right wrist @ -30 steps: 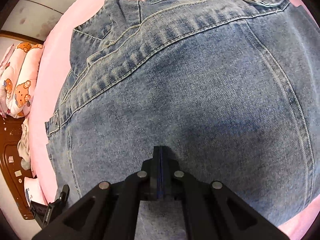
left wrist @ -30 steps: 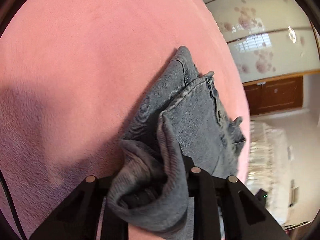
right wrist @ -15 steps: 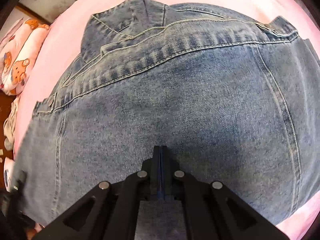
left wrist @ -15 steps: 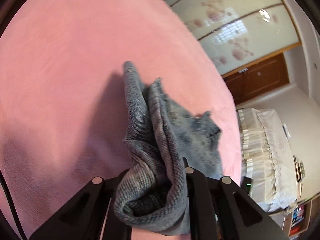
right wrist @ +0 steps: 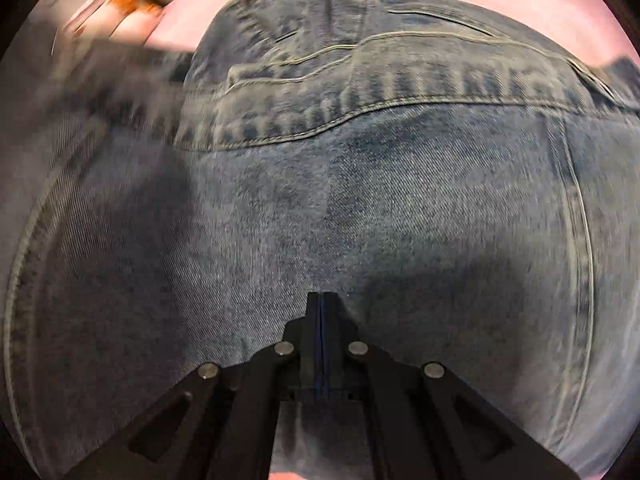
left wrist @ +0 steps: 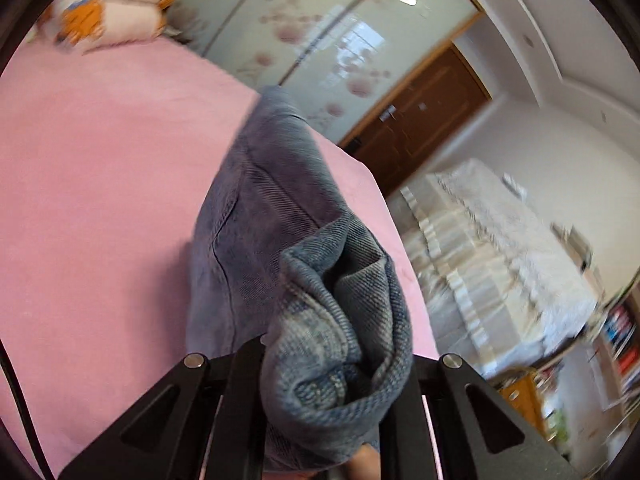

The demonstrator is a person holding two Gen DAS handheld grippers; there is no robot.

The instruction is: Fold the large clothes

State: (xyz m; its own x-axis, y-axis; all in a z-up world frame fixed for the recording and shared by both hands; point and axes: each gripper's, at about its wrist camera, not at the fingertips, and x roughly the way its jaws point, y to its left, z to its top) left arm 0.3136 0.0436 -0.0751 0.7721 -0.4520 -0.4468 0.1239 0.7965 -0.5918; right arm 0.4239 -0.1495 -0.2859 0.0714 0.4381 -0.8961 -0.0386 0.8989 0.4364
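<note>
- L gripper: black fingers pinching a bunched wad of jeans; thick hem rolled into a pocket-like fold, pale worn twill on the roll, darker shaded denim behind.
- From that pinch the denim runs up and away as a long narrow strip w/ a stitched seam along it, lifted clear of the pink bed cover.
- Bed cover: soft, fuzzy, matte, no creases nearby.
- R gripper: fingers pressed together, nothing between; tips sit against the flat denim, pointing steeply down.
- Jeans in R view: spread flat on the bed, fill nearly the whole frame; mid-blue stonewash, diagonal weave, pale topstitching; puckered waistband seam across the top, curved seam down the right side. L part motion-blurred.
- Far, L view: bear-print pillow at bed head, glossy floral wardrobe doors, brown wooden door, white lace-covered furniture, shelves at right edge.
- Vs 1 s ago: L view was close over the bed w/ the pant end low on the cover; now raised, much more room visible, denim hanging longer. R view: same spot on the denim, fingers unchanged, frame slightly rolled, blurrier.
</note>
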